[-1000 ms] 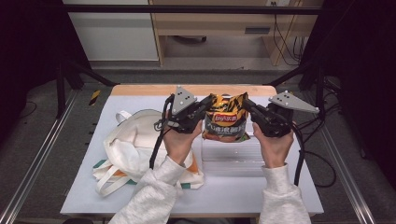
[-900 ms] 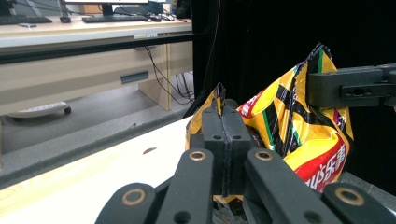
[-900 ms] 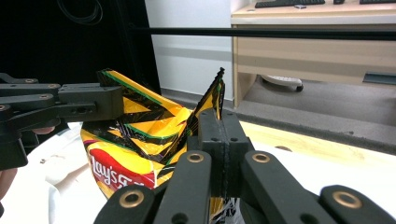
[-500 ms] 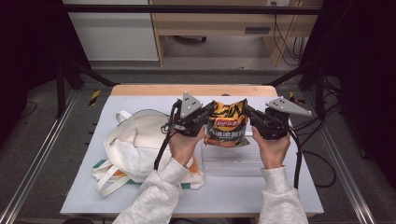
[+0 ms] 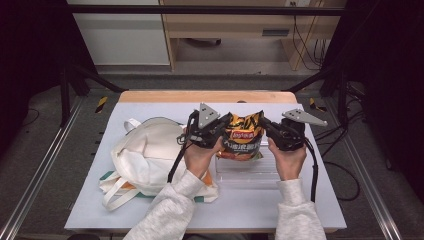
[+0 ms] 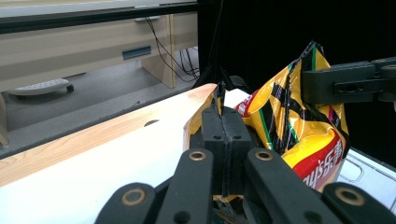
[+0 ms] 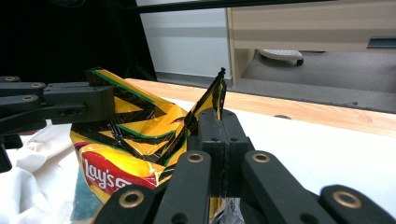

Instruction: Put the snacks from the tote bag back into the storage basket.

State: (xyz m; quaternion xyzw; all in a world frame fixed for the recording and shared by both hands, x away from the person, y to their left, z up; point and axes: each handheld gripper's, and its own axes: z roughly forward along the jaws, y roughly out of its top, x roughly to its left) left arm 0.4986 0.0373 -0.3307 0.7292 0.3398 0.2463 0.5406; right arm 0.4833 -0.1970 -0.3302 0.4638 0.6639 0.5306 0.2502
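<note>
Figure. A person at a bench [image 5: 150,210] holds a bag of crisps [image 5: 243,135] in the air between two hand-held tongs. The left tongs [image 5: 224,124] are closed on the bag's upper left corner, and the right tongs [image 5: 264,125] are closed on its upper right corner. In the left gripper view the jaws meet flat with a strip of yellow and black foil pinched between them; the right gripper view shows the same on the opposite corner. Gripping both top corners keeps the bag upright and spread, so its weight hangs below the seal and the foil does not crumple; this hold would also suit pulling the top seam apart, though no tear is visible.

The bag hangs above the far edge of a clear plastic tray [image 5: 248,171], which lies on the bench toward its right side, just in front of the person's right hand [image 5: 287,161]. Whether the bag's bottom touches the tray cannot be told. A white cloth bag [image 5: 147,150] with loose straps lies on the left half of the bench, beside the left hand [image 5: 199,156] and apart from the crisps.
</note>
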